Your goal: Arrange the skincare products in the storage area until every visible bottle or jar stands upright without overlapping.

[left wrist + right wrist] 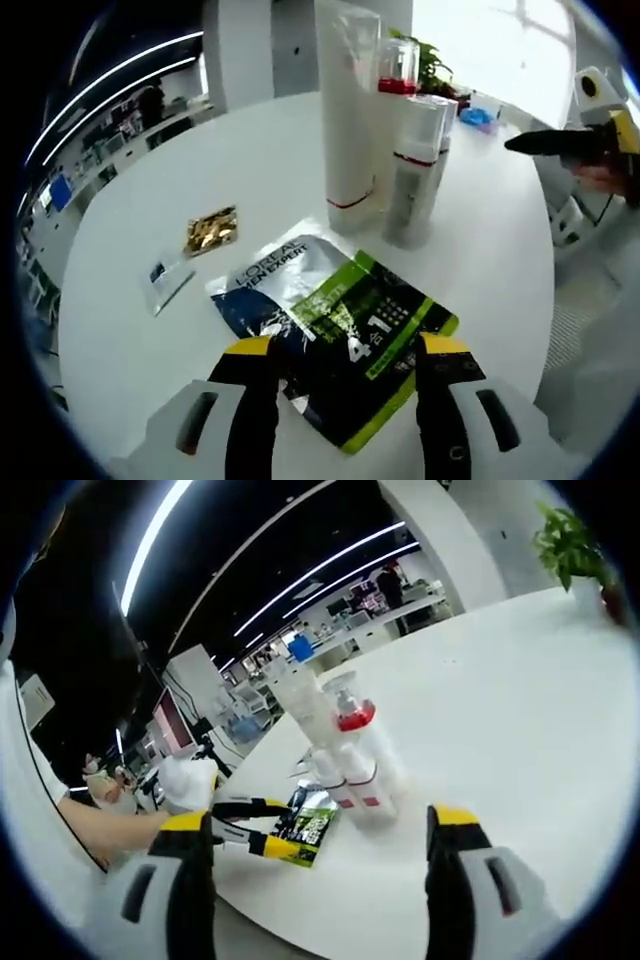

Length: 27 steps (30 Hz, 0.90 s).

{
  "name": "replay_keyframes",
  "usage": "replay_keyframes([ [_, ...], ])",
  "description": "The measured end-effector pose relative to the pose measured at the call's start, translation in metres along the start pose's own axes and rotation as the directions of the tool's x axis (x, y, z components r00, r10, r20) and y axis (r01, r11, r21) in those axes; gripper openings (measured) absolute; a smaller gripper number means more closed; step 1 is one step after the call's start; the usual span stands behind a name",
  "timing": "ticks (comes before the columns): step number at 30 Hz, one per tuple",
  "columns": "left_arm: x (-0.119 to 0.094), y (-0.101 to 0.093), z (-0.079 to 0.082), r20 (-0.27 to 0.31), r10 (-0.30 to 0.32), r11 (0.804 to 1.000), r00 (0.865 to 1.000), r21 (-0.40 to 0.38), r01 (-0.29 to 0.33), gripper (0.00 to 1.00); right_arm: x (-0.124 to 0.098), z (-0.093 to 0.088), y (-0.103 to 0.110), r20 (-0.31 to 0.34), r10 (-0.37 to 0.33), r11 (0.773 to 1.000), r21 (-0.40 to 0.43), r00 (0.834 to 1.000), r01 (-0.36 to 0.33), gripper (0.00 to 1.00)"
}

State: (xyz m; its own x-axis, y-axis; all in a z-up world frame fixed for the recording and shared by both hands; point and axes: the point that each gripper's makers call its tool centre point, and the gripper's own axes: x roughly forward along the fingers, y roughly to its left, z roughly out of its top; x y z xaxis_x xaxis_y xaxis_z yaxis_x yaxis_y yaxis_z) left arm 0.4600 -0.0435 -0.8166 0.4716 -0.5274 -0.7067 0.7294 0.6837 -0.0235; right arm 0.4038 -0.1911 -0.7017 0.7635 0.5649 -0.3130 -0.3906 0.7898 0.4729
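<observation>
Several white skincare bottles stand upright in a tight cluster: a tall white tube (348,110), a pump bottle with a red collar (397,72) and a white bottle with a red band (412,180). The same cluster (345,745) appears in the right gripper view. A green-and-black sachet (375,345) lies flat, overlapping a blue-and-silver sachet (265,285). My left gripper (345,350) is open, its jaws on either side of the green sachet (310,830). My right gripper (320,820) is open and empty, held back from the bottles.
A gold sachet (210,230) and a small white sachet (165,280) lie left of the bottles on the round white table (150,150). A potted plant (570,540) stands at the far edge. The right gripper (560,145) reaches in beyond the table's right edge.
</observation>
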Motion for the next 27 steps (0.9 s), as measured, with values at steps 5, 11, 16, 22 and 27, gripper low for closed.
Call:
replay_keyframes([
  [5,-0.005,0.000,0.003,0.008,0.009,1.000,1.000,-0.008,-0.009,0.56,-0.002,0.002,0.003,0.007,0.004,1.000,-0.010,1.000,-0.004,0.88],
  [11,-0.015,0.002,0.003,0.012,0.027,0.999,1.000,-0.024,-0.026,0.63,-0.004,0.003,0.007,0.011,0.008,1.000,-0.029,1.000,-0.007,0.88],
  [16,-0.024,0.001,0.000,0.012,0.037,0.998,0.999,-0.051,-0.037,0.67,-0.007,0.004,0.011,0.012,0.013,0.999,-0.046,1.000,-0.013,0.88],
  [22,-0.033,-0.004,-0.004,0.019,0.041,0.996,0.999,-0.078,-0.039,0.72,-0.012,0.006,0.016,0.020,0.019,0.998,-0.058,1.000,-0.018,0.88],
  [27,-0.041,-0.006,-0.005,0.030,0.044,0.995,0.999,-0.094,-0.041,0.74,-0.015,0.007,0.020,0.023,0.026,0.998,-0.064,0.999,-0.024,0.88],
])
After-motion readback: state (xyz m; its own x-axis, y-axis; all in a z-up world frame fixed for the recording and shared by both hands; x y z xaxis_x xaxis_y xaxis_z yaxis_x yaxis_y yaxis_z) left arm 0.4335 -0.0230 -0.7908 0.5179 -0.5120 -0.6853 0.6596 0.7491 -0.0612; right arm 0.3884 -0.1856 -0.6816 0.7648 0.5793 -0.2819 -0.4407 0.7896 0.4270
